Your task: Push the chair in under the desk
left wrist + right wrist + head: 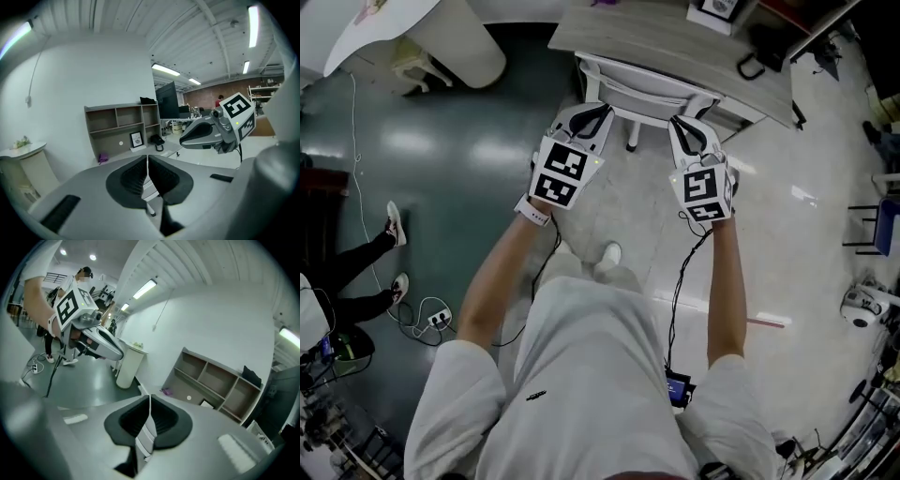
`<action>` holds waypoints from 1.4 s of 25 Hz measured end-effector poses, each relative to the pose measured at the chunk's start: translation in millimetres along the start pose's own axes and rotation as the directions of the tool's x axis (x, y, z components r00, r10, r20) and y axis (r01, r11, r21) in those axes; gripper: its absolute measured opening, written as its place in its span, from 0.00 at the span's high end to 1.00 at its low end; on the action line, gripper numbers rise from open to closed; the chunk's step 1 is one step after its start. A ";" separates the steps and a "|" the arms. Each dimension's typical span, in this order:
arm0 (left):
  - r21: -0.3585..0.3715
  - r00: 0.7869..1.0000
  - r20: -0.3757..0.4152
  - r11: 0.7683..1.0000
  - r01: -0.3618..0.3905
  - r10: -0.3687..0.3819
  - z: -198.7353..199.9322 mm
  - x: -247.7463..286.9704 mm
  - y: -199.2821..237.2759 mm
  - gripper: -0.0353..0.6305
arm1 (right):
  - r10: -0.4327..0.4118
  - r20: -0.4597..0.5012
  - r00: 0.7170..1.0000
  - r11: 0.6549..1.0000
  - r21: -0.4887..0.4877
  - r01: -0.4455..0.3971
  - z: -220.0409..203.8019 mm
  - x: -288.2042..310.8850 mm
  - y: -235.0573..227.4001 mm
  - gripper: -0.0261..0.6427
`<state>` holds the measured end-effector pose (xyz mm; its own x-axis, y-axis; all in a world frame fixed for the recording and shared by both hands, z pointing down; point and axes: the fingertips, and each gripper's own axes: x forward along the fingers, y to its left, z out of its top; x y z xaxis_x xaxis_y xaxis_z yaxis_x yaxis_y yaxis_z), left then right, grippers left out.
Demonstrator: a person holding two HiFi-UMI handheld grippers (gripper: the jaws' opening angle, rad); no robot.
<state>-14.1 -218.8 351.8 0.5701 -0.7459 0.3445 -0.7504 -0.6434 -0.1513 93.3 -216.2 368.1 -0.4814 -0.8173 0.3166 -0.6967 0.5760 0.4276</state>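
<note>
White and slatted, the chair [642, 94] sits at the desk's [666, 42] near edge. Only its back shows from my head view; the rest is hidden under the grey wooden top.

My left gripper [589, 117] hangs by the left end of the chair back and my right gripper [686, 129] by the right end. Both are very close to the back, but I cannot tell whether either touches it. In the left gripper view its fingers [133, 176] are pressed together with nothing between them. In the right gripper view its fingers [164, 420] are likewise together and empty, with a strip of the chair showing beyond them.

On the desk, along its far edge, stands an open shelf unit [119, 124]. A small framed picture [136, 138] leans at its foot, and something purple [103, 158] lies towards the left end.

Off the desk's left end stands a white pedestal [459, 42] on the dark green floor [441, 187]. Well to the left, a seated person's legs [356, 253] reach in, with a power strip [436, 319] near them.
</note>
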 end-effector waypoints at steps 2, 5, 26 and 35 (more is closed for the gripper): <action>-0.039 1.000 0.027 0.999 -0.013 0.014 3.3 -17.0 -3.5 0.93 | -0.021 0.020 1.000 0.998 0.054 0.020 8.8 -14.9 2.9 0.93; -0.079 0.997 0.071 0.996 -0.029 0.035 12.9 -40.1 -8.4 0.94 | -0.055 0.045 0.997 0.990 0.130 0.049 19.9 -35.3 5.1 0.93; -0.279 0.982 0.178 0.960 -0.010 0.062 16.9 -152.4 -58.8 0.94 | -0.216 0.109 0.970 0.881 0.451 0.145 53.7 -136.4 48.0 0.93; -0.274 0.978 0.194 0.961 -0.021 0.077 17.3 -174.5 -68.7 0.94 | -0.282 0.114 0.953 0.854 0.483 0.195 53.5 -163.1 60.8 0.93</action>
<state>-56.2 -47.4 286.1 0.5647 -0.8123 0.1459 -0.8253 -0.5556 0.1013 101.0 -48.7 297.1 -0.3228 -0.9427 0.0848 -0.9455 0.3253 0.0174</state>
